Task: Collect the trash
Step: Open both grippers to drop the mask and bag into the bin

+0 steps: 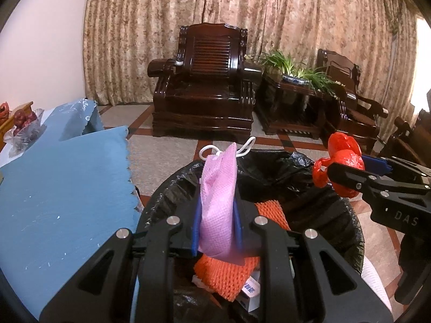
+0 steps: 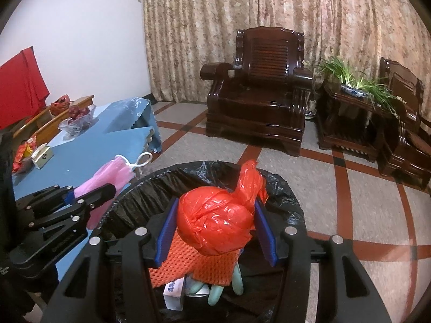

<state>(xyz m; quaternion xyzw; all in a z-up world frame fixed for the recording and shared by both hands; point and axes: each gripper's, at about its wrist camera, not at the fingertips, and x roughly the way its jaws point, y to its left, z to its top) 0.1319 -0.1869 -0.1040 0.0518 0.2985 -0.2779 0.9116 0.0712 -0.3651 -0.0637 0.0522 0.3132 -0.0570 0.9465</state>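
Jaws on both sides are pinching trash over the bin [image 1: 347, 215], so we've got the left gripper [image 1: 216, 223] clamping a pink mask [image 1: 219, 196] upright and the right gripper [image 2: 215, 223] squeezing a red bag [image 2: 215, 220], both seemingly above the opening.

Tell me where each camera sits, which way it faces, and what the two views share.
Left wrist: sits behind the left tool, looking forward and down into the bin; the tool grips a pink bag, and the right tool shows at the right.
Right wrist: sits behind the right tool, facing the same bin; it grips a red bag, and the left tool shows at the left.
Shared: bin, orange netting, blue tablecloth, armchair, curtain.
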